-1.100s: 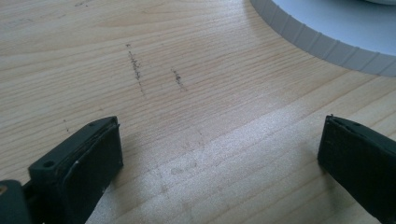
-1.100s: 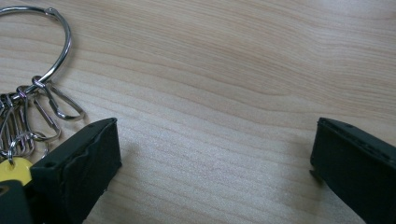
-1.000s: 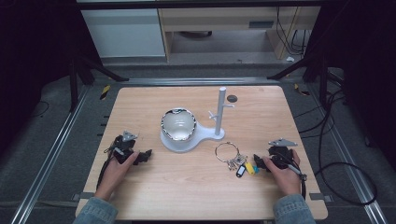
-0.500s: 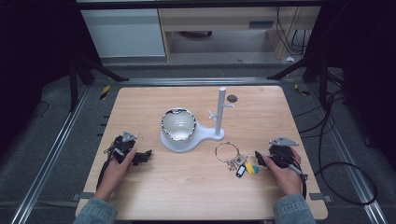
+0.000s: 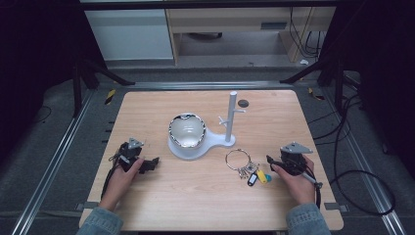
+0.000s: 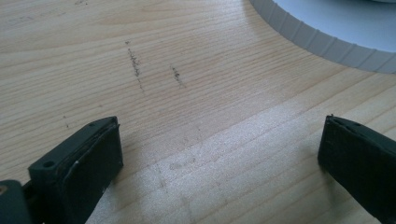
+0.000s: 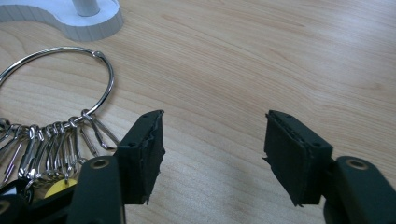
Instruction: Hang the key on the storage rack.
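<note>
A large metal key ring (image 5: 238,159) lies on the wooden table (image 5: 195,205) with several keys and clips (image 7: 42,140), a black tag (image 5: 252,179) and a yellow tag (image 5: 263,176). My right gripper (image 5: 269,161) rests just right of the bunch, low over the table. Its jaws have just been closing and stand apart with only bare wood between them (image 7: 212,144). The ring (image 7: 70,79) lies to their left. My left gripper (image 5: 153,162) sits at the table's left, open over bare wood (image 6: 219,154).
A white stand (image 5: 215,139) with a shiny-rimmed bowl (image 5: 187,131) and an upright post with pegs (image 5: 231,117) occupies the table's middle. Its ribbed base edge (image 6: 336,32) lies ahead of the left gripper. A small dark disc (image 5: 243,103) lies at the far edge.
The right gripper's jaws look a little narrower than before. Both hands stay almost where they were.
</note>
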A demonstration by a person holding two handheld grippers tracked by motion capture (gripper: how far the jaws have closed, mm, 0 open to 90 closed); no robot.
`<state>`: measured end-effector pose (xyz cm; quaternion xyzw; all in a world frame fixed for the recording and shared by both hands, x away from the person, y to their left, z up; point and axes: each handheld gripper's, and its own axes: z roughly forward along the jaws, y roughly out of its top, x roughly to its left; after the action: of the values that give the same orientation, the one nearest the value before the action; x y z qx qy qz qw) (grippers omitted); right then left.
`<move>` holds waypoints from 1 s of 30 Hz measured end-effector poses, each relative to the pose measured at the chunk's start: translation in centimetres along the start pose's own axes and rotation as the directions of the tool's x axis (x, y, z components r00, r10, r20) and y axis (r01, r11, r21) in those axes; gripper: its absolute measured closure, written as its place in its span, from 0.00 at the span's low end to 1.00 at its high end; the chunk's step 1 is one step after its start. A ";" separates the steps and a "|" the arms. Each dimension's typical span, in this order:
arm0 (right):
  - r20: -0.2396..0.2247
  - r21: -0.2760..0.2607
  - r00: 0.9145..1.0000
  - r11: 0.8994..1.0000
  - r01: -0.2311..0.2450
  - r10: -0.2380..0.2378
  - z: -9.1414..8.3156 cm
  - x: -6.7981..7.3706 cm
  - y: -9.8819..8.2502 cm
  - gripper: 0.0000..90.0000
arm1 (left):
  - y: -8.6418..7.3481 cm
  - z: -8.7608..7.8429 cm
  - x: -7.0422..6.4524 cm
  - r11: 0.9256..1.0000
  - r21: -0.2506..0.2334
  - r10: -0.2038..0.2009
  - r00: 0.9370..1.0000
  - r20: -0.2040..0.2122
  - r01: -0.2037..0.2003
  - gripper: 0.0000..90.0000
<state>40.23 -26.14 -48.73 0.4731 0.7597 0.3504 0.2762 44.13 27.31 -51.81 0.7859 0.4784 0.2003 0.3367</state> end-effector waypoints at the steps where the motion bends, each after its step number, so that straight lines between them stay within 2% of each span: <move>1: -0.003 0.000 1.000 1.000 0.005 -0.005 0.0 0.0 0.0 0.44 | 0.0 0.0 0.0 1.000 0.000 0.000 1.000 0.000 0.000 0.00; 8: -0.036 -0.008 0.999 0.999 0.038 -0.038 0.1 0.6 0.1 0.57 | 0.0 0.0 0.0 1.000 0.003 0.002 1.000 0.000 -0.002 0.00; 17: -0.083 -0.004 0.995 0.998 0.056 -0.056 0.3 1.2 0.2 0.70 | 0.0 0.0 0.0 1.000 0.003 0.001 1.000 -0.001 -0.001 0.00; 24: -0.130 -0.011 0.988 0.996 0.083 -0.084 0.3 1.7 0.2 0.81 | 0.0 0.0 0.0 1.000 0.003 0.002 1.000 -0.001 -0.002 0.00; 28: -0.165 -0.012 0.981 0.995 0.099 -0.100 0.4 2.0 0.3 0.85 | 0.0 0.0 0.0 1.000 0.003 0.001 1.000 -0.001 -0.001 0.00; 30: -0.190 -0.012 0.975 0.994 0.111 -0.112 0.5 2.4 0.3 0.86 | 0.0 0.0 0.0 1.000 0.003 0.001 1.000 -0.001 -0.001 0.00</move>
<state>39.84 -23.76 -48.99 0.3938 0.8076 0.3787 0.2219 44.13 27.31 -51.79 0.7865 0.4783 0.2004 0.3353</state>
